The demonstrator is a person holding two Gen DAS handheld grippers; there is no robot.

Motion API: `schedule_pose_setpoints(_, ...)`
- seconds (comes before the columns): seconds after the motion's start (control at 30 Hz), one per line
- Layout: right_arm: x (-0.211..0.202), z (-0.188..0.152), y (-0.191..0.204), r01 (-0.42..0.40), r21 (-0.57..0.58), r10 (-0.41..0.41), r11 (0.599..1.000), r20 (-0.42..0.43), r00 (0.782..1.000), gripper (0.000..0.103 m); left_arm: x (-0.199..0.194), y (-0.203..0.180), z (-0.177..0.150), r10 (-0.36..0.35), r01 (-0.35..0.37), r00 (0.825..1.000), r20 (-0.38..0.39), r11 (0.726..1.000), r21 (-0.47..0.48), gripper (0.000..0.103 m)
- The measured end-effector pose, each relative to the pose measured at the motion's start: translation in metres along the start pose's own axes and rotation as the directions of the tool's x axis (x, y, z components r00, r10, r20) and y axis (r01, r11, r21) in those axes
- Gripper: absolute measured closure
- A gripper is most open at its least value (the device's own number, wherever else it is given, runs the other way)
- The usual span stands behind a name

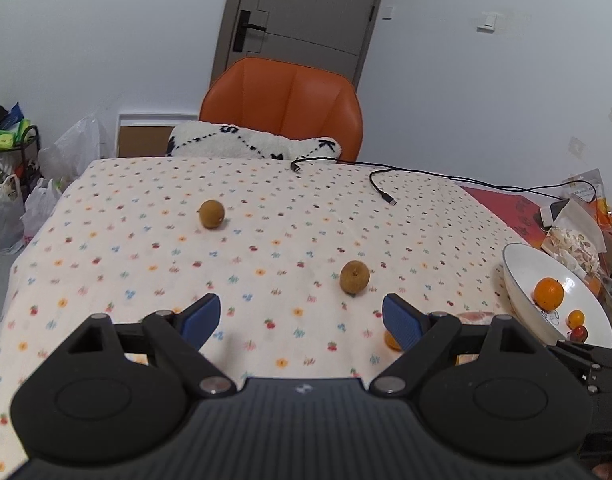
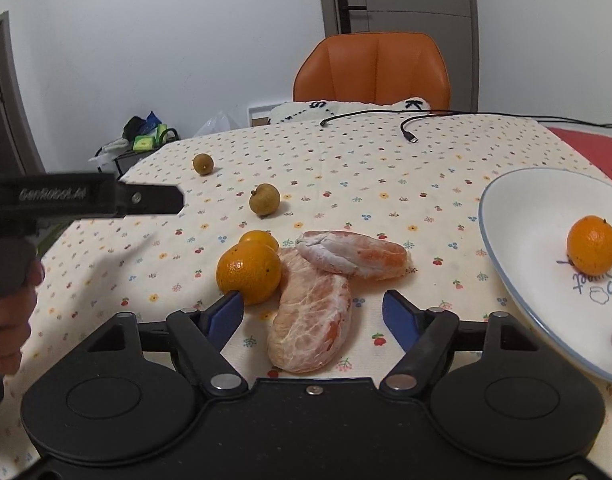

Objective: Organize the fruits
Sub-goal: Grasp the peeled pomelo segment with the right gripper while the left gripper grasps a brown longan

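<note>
Two brown longans lie on the flowered tablecloth, one far [image 1: 211, 214] [image 2: 203, 163] and one nearer [image 1: 354, 277] [image 2: 264, 199]. My left gripper [image 1: 302, 320] is open above the cloth, short of the nearer longan. My right gripper [image 2: 311, 316] is open, with a peeled pomelo segment [image 2: 310, 320] between its fingers and a second segment [image 2: 351, 254] beyond. Two small oranges [image 2: 248, 272] [image 2: 262, 240] sit by its left finger. A white bowl [image 1: 517, 276] [image 2: 517, 216] at the right holds an orange [image 1: 549, 294] [image 2: 593, 245] and smaller fruits [image 1: 577, 324].
An orange chair [image 1: 282, 106] with a white cushion [image 1: 246, 144] stands behind the table. Black cables [image 1: 381, 184] lie along the far edge. Packets and clutter [image 1: 577, 224] sit at the right, bags [image 1: 10, 208] on the floor at left. A hand [image 2: 6, 312] holds the left gripper's handle.
</note>
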State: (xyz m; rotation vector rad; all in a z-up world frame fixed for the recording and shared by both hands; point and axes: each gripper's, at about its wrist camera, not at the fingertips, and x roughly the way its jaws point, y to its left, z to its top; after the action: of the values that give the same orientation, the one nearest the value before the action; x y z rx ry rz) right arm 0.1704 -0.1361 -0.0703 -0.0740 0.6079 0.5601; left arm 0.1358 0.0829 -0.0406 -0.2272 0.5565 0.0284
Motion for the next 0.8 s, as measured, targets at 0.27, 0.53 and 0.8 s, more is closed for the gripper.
schedule_pose_setpoints(0.27,-0.002,-0.001,-0.001,0.030,-0.025,-0.030,0.999,0.003,1.000,0.049,0.016,-0.003,0.005,-0.022,0.023,1.000,-0.018,0.999,0.032,0.019)
schedule_pose_setpoints(0.53,-0.007,0.000,-0.012,0.004,0.033,-0.004,0.999,0.007,1.000,0.067,0.030,-0.012,0.008,-0.047,0.049,0.998,-0.033,0.997,0.057,0.024)
schedule_pose_setpoints(0.8,-0.015,0.000,-0.035,0.005,0.141,-0.008,0.990,0.025,1.000,0.067,0.050,-0.026,0.011,-0.059,0.063,0.997,-0.044,0.993,0.102,0.033)
